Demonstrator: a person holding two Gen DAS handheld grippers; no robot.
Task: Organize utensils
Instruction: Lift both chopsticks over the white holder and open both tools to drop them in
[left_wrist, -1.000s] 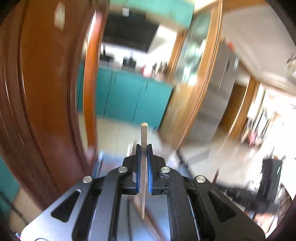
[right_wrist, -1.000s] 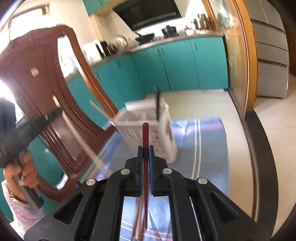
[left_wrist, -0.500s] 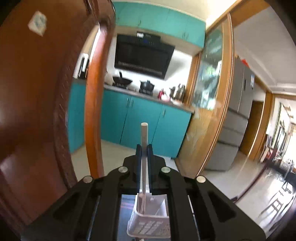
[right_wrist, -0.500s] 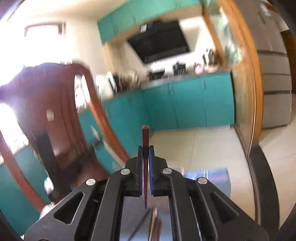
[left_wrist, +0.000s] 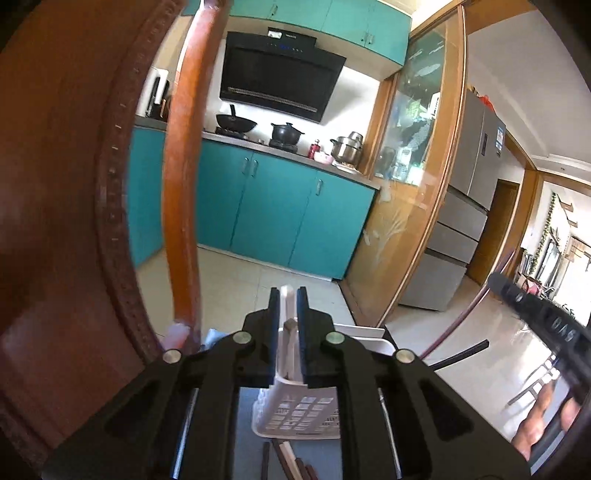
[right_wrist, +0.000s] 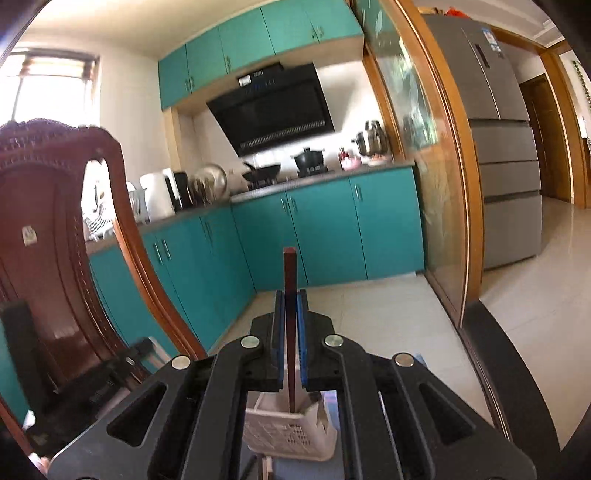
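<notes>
Chopsticks are what is being sorted, and two are in the air right now. The left gripper has a pale chopstick between its jaws, which are easing apart, so I judge it is being let down into the white basket directly below; whether the pads press on it at this instant I cannot tell. The right gripper has its jaws clamped on a dark red chopstick, held upright, its lower tip hanging over the same basket but, as far as I can see, not yet inside.

By my reckoning the job is midway. One thin dark stick juts out past the basket's far side, though what it is I cannot say. A few more sticks lie flat on the table in front of the basket, waiting their turn.

The table wears a bluish cloth, mostly hidden behind the tools. A carved dark wooden chair stands close on the left. Beyond it is a kitchen with teal cabinets, a black range hood, pots on the stove, a wood-framed glass partition and a grey refrigerator on pale floor tiles. At the right edge of the left view, a hand holds the other tool.
</notes>
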